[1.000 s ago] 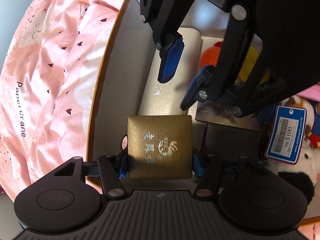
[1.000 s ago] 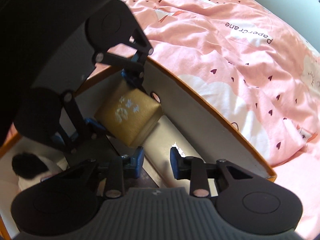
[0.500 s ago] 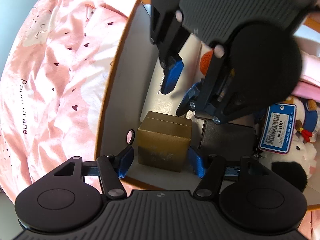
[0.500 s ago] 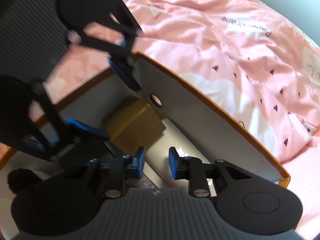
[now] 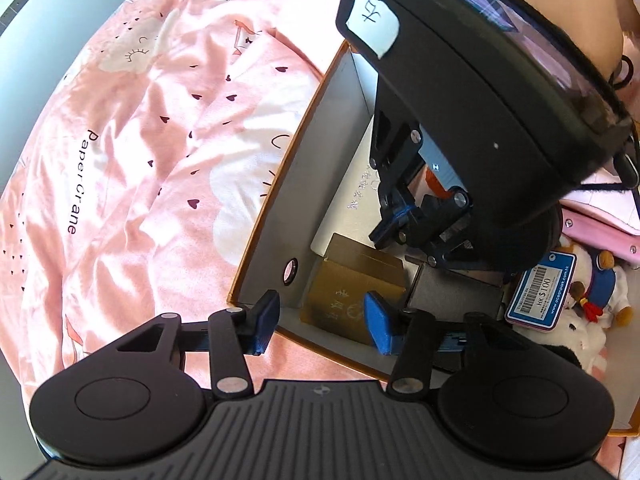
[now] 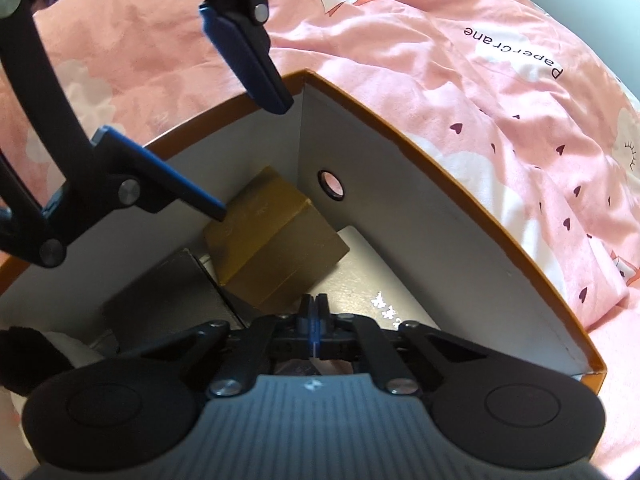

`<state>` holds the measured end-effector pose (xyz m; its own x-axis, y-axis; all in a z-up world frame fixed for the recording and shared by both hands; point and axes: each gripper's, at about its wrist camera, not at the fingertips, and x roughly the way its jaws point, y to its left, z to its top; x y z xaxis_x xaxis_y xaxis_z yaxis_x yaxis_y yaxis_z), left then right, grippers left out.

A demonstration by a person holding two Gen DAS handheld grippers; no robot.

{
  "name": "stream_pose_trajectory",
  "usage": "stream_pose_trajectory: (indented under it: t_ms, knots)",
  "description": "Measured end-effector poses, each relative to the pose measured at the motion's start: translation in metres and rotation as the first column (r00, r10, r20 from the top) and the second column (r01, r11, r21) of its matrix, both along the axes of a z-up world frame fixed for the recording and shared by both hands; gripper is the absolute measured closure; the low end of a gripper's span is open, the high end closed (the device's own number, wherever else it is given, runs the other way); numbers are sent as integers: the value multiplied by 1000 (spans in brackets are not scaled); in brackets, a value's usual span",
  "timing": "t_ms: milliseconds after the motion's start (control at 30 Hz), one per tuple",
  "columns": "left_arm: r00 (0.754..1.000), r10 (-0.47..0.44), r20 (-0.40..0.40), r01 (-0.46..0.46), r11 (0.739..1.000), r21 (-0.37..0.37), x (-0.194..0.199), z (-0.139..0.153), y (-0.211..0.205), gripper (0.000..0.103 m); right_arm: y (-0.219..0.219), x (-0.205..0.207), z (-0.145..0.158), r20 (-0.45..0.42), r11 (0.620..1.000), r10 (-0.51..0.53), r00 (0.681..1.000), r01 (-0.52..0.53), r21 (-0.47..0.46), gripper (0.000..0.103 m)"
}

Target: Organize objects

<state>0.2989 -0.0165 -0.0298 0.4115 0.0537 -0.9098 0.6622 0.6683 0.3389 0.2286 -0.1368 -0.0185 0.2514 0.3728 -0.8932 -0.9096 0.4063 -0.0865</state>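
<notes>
A gold box with pale characters stands in the corner of the orange-rimmed carton, against its white wall. My left gripper hovers above it, its jaws closing with nothing held; the box shows below the gap. In the right wrist view the gold box lies free beside a flat white box and a dark grey box. The left gripper hangs over the carton there. My right gripper is shut and empty, low over the white box, also visible as the right gripper.
A pink duvet printed with hearts surrounds the carton. Plush toys with a blue price tag and a pink case fill the carton's right part. A round hole pierces its wall.
The left gripper let go of the gold box and lifted away; the box now rests in the carton's corner. The right gripper's jaws went from slightly apart to shut.
</notes>
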Motion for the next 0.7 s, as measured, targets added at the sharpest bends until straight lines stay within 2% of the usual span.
stream_pose_trajectory:
  t_ms: [100,200,233,333,467,533,700]
  knots:
    - [1000,3,7,-3,1000,-14,-2,2,4,45,-7,-4,5,-34,999,-29,999,30,36,103]
    - [1000,6,15,-5,1000,-29,-3,3,8,47,-14,-11,16,-102,990,-17,995,31,137,103]
    - [1000,9,15,-9,1000,-29,-2,3,9,49,-12,-15,19,-95,989,-10,995,24,144,103]
    - [1000,14,21,-13,999,-37,-1,4,11,50,-3,-29,18,-32,995,15,999,-11,101,103]
    - [999,30,22,-29,998,-58,-13,9,4,51,-2,-44,17,-27,997,19,999,-17,76,102]
    - [999,35,22,-33,998,-55,-10,7,-14,51,-4,-51,19,-25,998,7,1000,-5,66,96]
    - [997,56,48,-55,998,-38,-33,15,-18,50,-15,-79,36,-7,999,-33,999,33,37,95]
